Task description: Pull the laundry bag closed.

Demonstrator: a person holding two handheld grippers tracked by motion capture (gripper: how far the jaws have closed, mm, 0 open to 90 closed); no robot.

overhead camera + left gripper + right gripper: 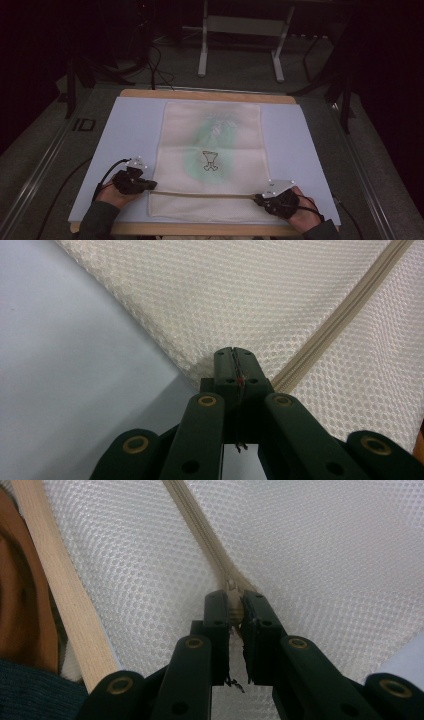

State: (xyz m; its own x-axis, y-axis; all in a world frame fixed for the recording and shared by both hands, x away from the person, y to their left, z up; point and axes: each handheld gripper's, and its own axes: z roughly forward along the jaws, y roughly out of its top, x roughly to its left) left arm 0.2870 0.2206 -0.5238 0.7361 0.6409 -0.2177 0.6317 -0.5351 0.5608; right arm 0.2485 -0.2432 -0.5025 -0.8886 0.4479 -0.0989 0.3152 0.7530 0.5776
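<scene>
Cream mesh zip-up laundry bag (210, 150) lies flat mid-bench on a pale blue sheet (125, 135), zipper (200, 194) running along its near end. Left claw (149, 185) is clamped on the bag's near-left corner fabric; right claw (259, 199) pinches the zipper pull (234, 605) at the near-right end. Zipper teeth look closed all along (likely either just finished or about to unzip). Count: one bag, one zipper, two claws.

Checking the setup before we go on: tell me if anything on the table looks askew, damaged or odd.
Nothing stands out. The mesh bag lies flat and square on the white mat, its zipper straight. The left gripper pinches the bag's corner; the right gripper is shut on the zipper pull.
</scene>
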